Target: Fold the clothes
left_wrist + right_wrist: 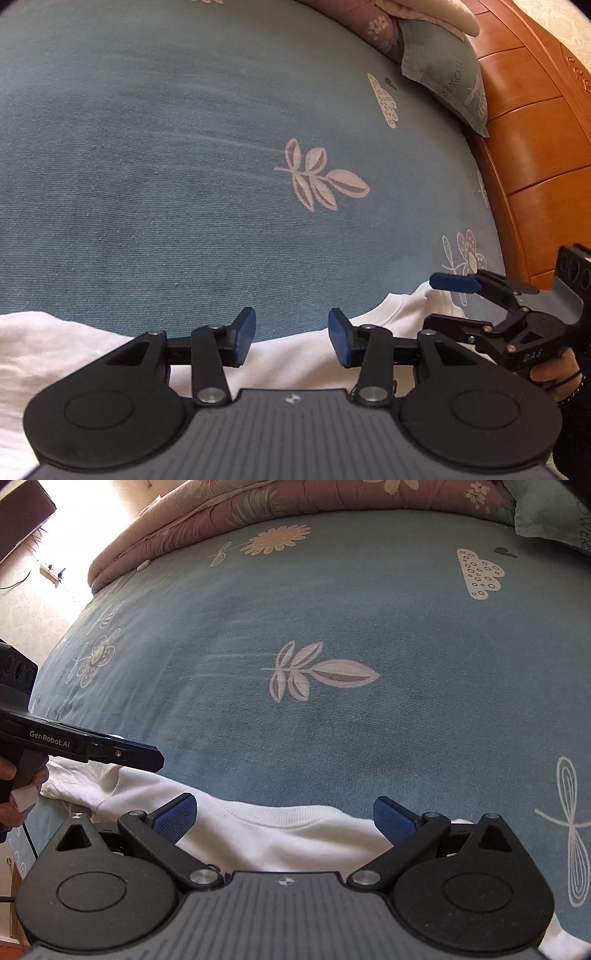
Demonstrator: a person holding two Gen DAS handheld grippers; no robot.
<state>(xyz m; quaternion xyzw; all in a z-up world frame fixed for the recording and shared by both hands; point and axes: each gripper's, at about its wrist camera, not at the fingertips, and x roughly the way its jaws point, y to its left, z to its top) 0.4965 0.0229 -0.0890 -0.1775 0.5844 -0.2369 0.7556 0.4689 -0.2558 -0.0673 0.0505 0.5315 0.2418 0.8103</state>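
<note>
A white garment (55, 343) lies on the blue bedsheet (184, 184) at the near edge, its ribbed neckline (273, 816) facing the far side. My left gripper (291, 339) hovers over the garment's upper edge, its blue pads (243, 339) apart with nothing between them. Over the neckline my right gripper (284, 818) stands wide open, and its pads (391, 819) grip nothing. In the left wrist view the right gripper (432, 301) shows at the right, above a corner of the garment. The left gripper (155, 760) appears side-on at the left of the right wrist view, above the white cloth (92, 786).
The sheet carries leaf and flower prints (317, 675). A grey-green pillow (443, 74) lies at the far right against a wooden headboard (535, 147). A pink floral quilt (258, 502) is bunched along the far side. A person's hands hold both handles.
</note>
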